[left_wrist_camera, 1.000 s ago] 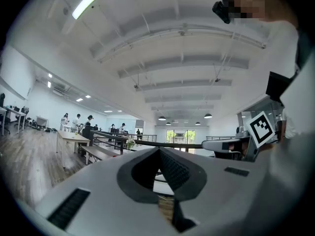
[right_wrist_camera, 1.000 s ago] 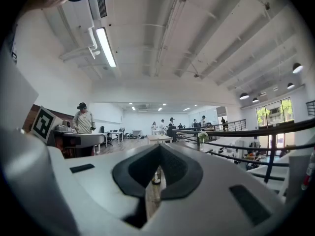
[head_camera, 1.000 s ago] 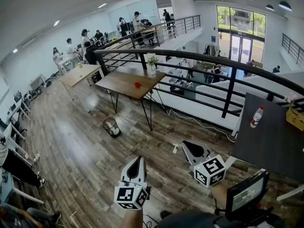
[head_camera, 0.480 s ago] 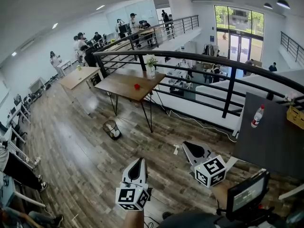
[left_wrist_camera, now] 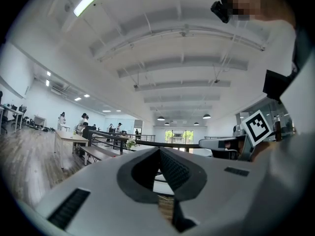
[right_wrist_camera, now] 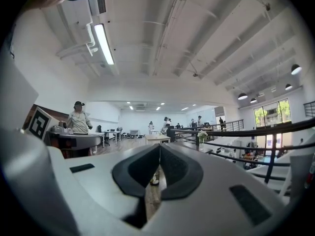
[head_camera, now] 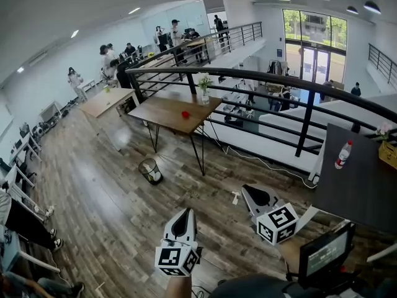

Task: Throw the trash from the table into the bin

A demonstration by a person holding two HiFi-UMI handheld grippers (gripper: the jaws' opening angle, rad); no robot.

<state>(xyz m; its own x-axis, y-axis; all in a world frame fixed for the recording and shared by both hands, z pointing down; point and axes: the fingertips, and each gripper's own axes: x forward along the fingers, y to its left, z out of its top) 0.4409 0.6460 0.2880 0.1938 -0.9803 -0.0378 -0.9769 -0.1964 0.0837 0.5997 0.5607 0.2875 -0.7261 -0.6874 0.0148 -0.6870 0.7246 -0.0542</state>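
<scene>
Approach step. Your left gripper (head_camera: 187, 215) and right gripper (head_camera: 253, 191) are closed and empty, well short of the table (head_camera: 158, 109); next, reach the red item (head_camera: 184, 113) near its middle.

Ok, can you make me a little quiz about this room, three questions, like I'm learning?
1. True or false: the red thing lies in the bin.
2. Pick one. Where is the bin, compared with the table? A: on top of it. B: on the floor near it. C: hanging from it.
3. Fill the gap: the left tongs and right tongs are both ____, with nothing in them.

Key
1. False. It lies on the table.
2. B.
3. Shut.
</scene>
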